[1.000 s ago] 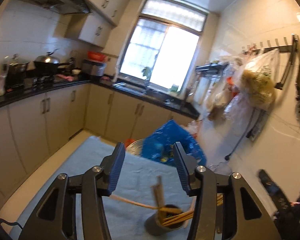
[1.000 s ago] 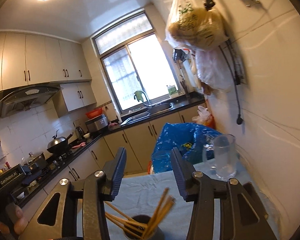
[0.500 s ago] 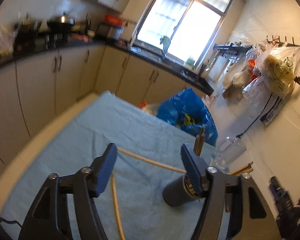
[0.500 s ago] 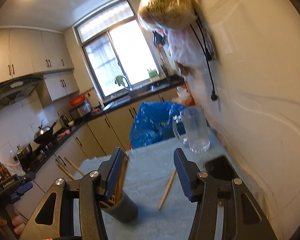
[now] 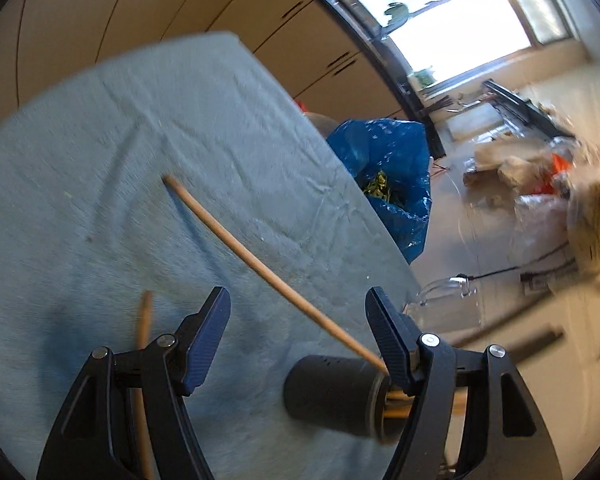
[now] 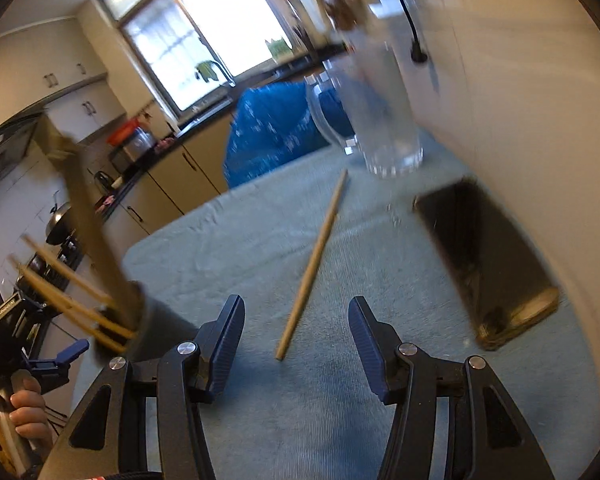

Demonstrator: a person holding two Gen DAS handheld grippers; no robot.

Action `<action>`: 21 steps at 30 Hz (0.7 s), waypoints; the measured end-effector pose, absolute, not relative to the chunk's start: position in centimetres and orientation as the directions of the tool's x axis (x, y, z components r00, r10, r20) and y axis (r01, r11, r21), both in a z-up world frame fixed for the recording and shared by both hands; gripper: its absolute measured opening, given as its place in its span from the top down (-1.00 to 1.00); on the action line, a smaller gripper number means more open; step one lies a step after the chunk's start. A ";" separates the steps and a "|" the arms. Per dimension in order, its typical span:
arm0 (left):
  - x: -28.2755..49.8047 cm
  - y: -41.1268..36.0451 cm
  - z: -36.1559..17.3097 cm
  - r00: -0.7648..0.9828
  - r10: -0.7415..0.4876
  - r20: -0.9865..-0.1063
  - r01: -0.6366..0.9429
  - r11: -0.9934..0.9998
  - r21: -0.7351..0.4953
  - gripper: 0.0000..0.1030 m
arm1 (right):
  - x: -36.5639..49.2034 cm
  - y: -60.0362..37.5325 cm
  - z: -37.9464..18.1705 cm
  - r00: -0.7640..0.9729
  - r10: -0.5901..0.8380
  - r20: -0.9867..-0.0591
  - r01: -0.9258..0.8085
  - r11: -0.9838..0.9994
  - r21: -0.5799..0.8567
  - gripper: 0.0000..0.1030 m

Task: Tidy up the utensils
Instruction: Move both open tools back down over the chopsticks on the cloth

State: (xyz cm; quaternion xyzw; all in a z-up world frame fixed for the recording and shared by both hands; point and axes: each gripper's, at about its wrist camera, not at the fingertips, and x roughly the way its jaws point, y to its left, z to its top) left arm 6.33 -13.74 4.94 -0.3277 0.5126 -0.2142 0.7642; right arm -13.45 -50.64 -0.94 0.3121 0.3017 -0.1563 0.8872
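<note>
Reading my right gripper (image 6: 296,336) first: its jaws have just been opening a little, stand apart, and grip nothing. A loose chopstick (image 6: 314,260) lies on the blue cloth (image 6: 340,420) right ahead, its near tip between the fingers and its long axis running away toward the glass pitcher (image 6: 376,120). This hand looks nearer to it; I judge the jaws already sit across the stick. My left gripper (image 5: 298,340) is also parted and empty, with the dark holder (image 5: 332,392) beside its right finger and another chopstick (image 5: 142,360) lying partly under its left finger.
</note>
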 end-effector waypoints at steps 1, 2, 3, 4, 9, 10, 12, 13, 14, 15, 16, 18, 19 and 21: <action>6.7 -14.2 4.5 0.370 -0.668 -0.646 -0.022 0.689 -0.725 -0.34 | -12.8 -50.9 -1.4 0.763 -0.090 -0.640 0.474 0.752 0.458 -0.13; 7.1 -14.6 3.9 0.356 -0.670 -0.651 -0.043 0.684 -0.728 -0.34 | -12.3 -51.0 -1.9 0.758 -0.092 -0.646 0.480 0.750 0.455 -0.13; 7.3 -14.9 3.6 0.351 -0.673 -0.651 -0.056 0.679 -0.732 -0.34 | -11.8 -51.0 -2.1 0.754 -0.095 -0.650 0.484 0.750 0.451 -0.13; 7.6 -15.2 3.1 0.342 -0.678 -0.651 -0.072 0.671 -0.738 -0.34 | -11.1 -51.2 -2.4 0.749 -0.099 -0.655 0.488 0.752 0.444 -0.13; 8.5 -16.4 1.4 0.306 -0.678 -0.668 -0.126 0.667 -0.734 -0.34 | -8.9 -50.7 -3.0 0.725 -0.119 -0.678 0.488 0.784 0.384 -0.13; 8.6 -16.6 1.0 0.298 -0.676 -0.674 -0.136 0.669 -0.731 -0.34 | -8.5 -50.4 -3.2 0.719 -0.122 -0.684 0.488 0.790 0.371 -0.13; 8.8 -16.9 0.4 0.276 -0.679 -0.680 -0.146 0.670 -0.728 -0.05 | -7.9 -50.0 -3.4 0.701 -0.131 -0.701 0.491 0.801 0.342 -0.13; 8.8 -17.1 0.2 0.260 -0.686 -0.679 -0.144 0.668 -0.730 0.28 | -7.7 -50.0 -3.7 0.686 -0.140 -0.714 0.500 0.803 0.323 -0.11; 8.8 -17.1 0.1 0.251 -0.711 -0.656 -0.135 0.646 -0.752 0.38 | -7.6 -49.9 -3.9 0.671 -0.149 -0.726 0.512 0.801 0.309 -0.04; 8.8 -17.1 0.3 0.249 -0.722 -0.645 -0.131 0.635 -0.762 0.61 | -7.5 -49.9 -4.3 0.656 -0.154 -0.739 0.523 0.798 0.299 0.33; 8.7 -17.1 0.9 0.248 -0.721 -0.647 -0.123 0.639 -0.759 0.64 | -7.5 -50.0 -4.4 0.640 -0.167 -0.750 0.539 0.793 0.283 0.64; 8.6 -17.0 1.9 0.257 -0.709 -0.656 -0.104 0.655 -0.748 0.68 | -7.8 -50.2 -4.5 0.633 -0.174 -0.754 0.548 0.789 0.277 0.79; 8.4 -16.8 2.2 0.259 -0.705 -0.660 -0.097 0.661 -0.744 0.71 | -7.9 -50.3 -4.5 0.628 -0.172 -0.759 0.551 0.787 0.278 0.87; 8.2 -16.4 2.6 0.255 -0.708 -0.658 -0.092 0.660 -0.746 0.87 | -8.3 -50.7 -4.5 0.626 -0.150 -0.765 0.556 0.774 0.303 0.91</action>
